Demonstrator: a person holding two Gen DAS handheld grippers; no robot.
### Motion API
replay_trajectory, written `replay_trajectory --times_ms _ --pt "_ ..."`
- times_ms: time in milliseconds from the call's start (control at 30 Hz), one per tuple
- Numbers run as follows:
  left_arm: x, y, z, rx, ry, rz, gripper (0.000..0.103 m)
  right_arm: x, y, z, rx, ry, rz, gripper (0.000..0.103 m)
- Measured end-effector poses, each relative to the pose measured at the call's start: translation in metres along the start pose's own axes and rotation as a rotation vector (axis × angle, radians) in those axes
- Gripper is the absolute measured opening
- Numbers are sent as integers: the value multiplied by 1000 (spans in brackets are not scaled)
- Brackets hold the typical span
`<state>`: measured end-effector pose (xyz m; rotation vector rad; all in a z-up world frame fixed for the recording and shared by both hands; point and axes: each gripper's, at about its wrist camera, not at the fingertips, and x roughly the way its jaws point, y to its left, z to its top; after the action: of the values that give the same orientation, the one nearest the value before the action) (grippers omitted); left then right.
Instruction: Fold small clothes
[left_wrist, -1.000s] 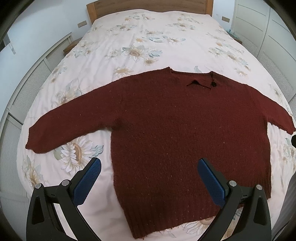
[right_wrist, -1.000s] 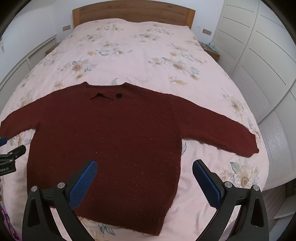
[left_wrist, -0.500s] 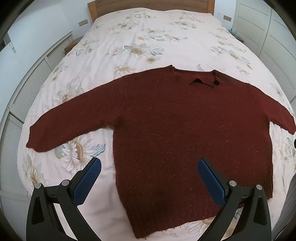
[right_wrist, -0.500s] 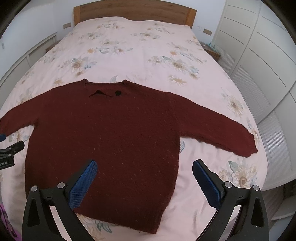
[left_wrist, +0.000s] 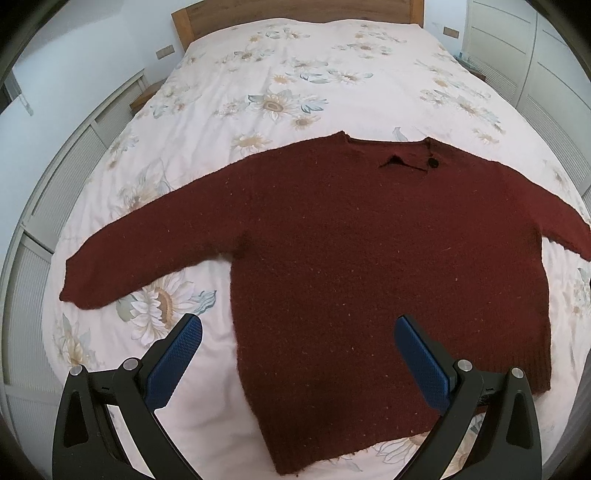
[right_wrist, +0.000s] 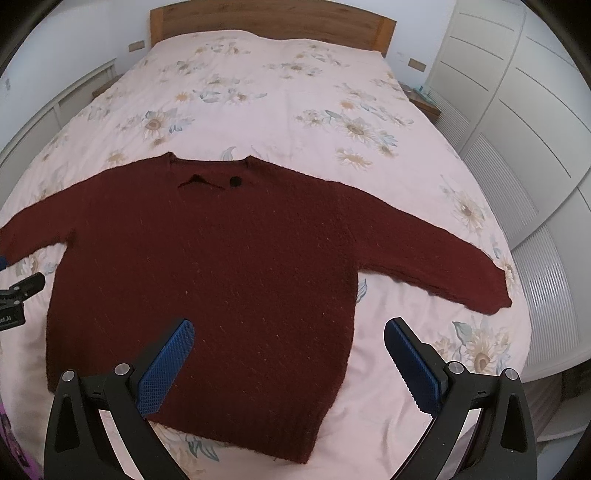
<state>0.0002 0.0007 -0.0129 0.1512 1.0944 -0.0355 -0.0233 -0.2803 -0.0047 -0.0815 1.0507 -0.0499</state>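
Observation:
A dark red knitted sweater (left_wrist: 362, 266) lies flat and face up on the bed, both sleeves spread out to the sides, with a black button (left_wrist: 433, 162) at the neckline. It also shows in the right wrist view (right_wrist: 221, 266). My left gripper (left_wrist: 297, 334) is open and empty, above the sweater's lower left side. My right gripper (right_wrist: 288, 334) is open and empty, above the sweater's lower right side. Part of the left gripper (right_wrist: 16, 295) shows at the left edge of the right wrist view.
The bed has a pale pink floral cover (left_wrist: 295, 74) and a wooden headboard (right_wrist: 273, 22). White cupboard doors (right_wrist: 517, 110) stand along the right. White slatted panels (left_wrist: 55, 192) run along the left. Small bedside tables sit at both sides of the headboard.
Both grippers have shifted slightly, so the sweater sits a little lower in both views. The sweater has not moved and the jaws stay open.

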Motion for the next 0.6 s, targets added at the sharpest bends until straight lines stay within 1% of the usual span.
replay_trajectory --times_ms 433,567,600 --pt "0 0 1 2 -1 -8 102 6 2 2 -11 9 6 103" --pt "3 0 6 7 5 -13 102 16 -9 5 26 -3 13 103" --pt "5 1 8 7 7 -12 102 21 -17 7 43 -4 11 103"
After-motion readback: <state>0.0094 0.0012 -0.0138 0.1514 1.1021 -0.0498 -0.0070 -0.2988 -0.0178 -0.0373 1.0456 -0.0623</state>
